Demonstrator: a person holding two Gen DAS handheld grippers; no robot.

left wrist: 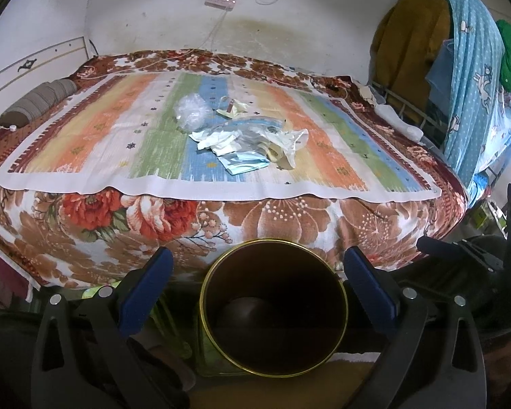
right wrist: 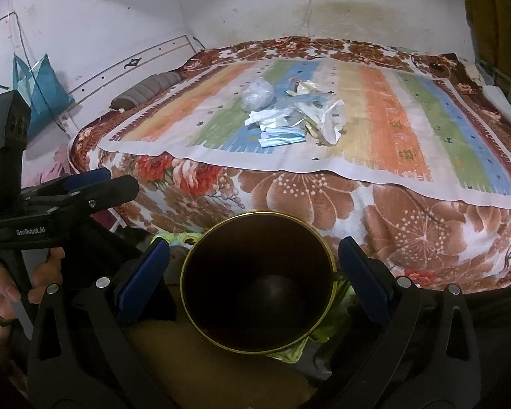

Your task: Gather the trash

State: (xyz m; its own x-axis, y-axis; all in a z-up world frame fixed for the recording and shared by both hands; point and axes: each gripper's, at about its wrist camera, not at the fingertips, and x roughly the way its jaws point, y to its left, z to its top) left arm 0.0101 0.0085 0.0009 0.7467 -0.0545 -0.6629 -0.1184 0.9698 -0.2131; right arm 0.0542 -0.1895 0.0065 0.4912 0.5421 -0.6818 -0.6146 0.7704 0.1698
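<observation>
While both of my grippers hang at the foot of the bed, neither touches anything: the left gripper (left wrist: 259, 286) has its blue-padded fingers spread wide, and the right gripper (right wrist: 253, 272) is spread just as wide. Between each pair of fingers, lower down, I see the dark round bin with a thin gold rim (left wrist: 274, 306), standing upright on the floor just beside the bed, its inside too dark to make out.

On the bed lies a striped mat in orange, green, blue and white (left wrist: 85, 136), spread over a brown and red floral blanket (left wrist: 289, 218). The pile of crumpled white paper, clear plastic and pale blue wrappers (left wrist: 248, 143) sits near the middle of that mat, well apart from both grippers. A scrunched clear plastic bag (right wrist: 257, 98) rests at the pile's left edge.

In the right wrist view, a person's hand (right wrist: 3, 293) grips the left tool's handle.
</observation>
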